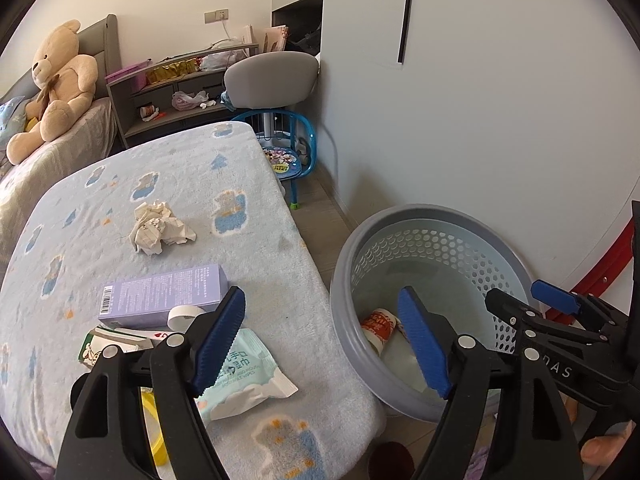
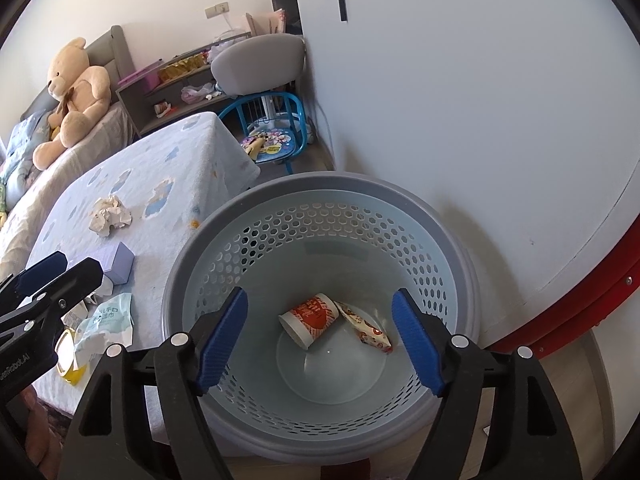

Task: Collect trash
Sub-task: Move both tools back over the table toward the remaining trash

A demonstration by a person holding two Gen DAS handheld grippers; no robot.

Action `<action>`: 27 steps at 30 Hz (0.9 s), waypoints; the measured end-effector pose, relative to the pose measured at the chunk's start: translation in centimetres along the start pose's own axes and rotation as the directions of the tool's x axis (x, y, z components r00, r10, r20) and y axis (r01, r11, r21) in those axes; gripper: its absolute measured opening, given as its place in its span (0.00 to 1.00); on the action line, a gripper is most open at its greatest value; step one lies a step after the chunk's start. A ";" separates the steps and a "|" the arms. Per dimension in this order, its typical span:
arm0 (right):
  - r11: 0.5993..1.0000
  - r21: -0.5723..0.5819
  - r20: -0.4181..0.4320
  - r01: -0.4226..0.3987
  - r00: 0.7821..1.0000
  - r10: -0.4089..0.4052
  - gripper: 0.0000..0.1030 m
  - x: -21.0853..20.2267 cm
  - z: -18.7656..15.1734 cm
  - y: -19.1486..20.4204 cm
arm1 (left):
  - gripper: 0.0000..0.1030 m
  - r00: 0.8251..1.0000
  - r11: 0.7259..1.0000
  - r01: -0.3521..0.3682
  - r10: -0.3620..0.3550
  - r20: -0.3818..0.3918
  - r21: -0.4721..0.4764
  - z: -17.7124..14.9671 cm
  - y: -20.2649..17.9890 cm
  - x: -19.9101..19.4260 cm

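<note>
From your left wrist camera, your left gripper (image 1: 324,342) has its jaws wide open with nothing in them. It hangs over the edge of the table (image 1: 120,208), which wears a fluffy blue cover. Under its left finger, at about 7 o'clock, lies a pale green wipes packet (image 1: 244,380). Just above that, at 9 o'clock, sits a purple box (image 1: 160,296) with a white tape roll (image 1: 182,316) touching it. A crumpled paper ball (image 1: 158,228) rests farther up the table, at 10 o'clock. The grey basket (image 1: 404,240) stands on the floor beside the table, at 3 o'clock, and a red and white paper cup (image 1: 380,324) peeks out inside it. Your right gripper (image 1: 528,300) shows at 4 o'clock over the basket's far side.

From your right wrist camera, your right gripper (image 2: 320,340) hangs right above the basket (image 2: 320,188). Its jaws are open and hold nothing. Down on the basket's floor, the paper cup (image 2: 312,320) lies on its side, and a red and white wrapper (image 2: 368,328) lies just beside it, at 3 o'clock. The paper ball (image 2: 110,214) is on the table at 10 o'clock, and the wipes packet (image 2: 108,324) is at 9 o'clock.
</note>
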State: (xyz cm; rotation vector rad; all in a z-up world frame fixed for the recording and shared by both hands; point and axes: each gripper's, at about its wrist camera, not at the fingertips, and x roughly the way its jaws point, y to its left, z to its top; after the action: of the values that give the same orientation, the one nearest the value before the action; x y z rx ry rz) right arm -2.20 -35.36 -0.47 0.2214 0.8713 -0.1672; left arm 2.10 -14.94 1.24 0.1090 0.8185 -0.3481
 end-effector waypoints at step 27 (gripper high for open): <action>0.982 -0.083 -0.002 -0.170 0.985 0.170 0.77 -3.4 -6.3 10.2 | 0.73 0.960 0.934 -0.275 0.279 -0.013 -0.228 -10.1 14.7 -8.0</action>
State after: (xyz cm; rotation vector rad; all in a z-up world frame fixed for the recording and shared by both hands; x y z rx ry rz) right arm -6.57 -23.70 -0.52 0.2171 0.8478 0.0277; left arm -4.88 3.29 -0.31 0.0055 0.8058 0.0128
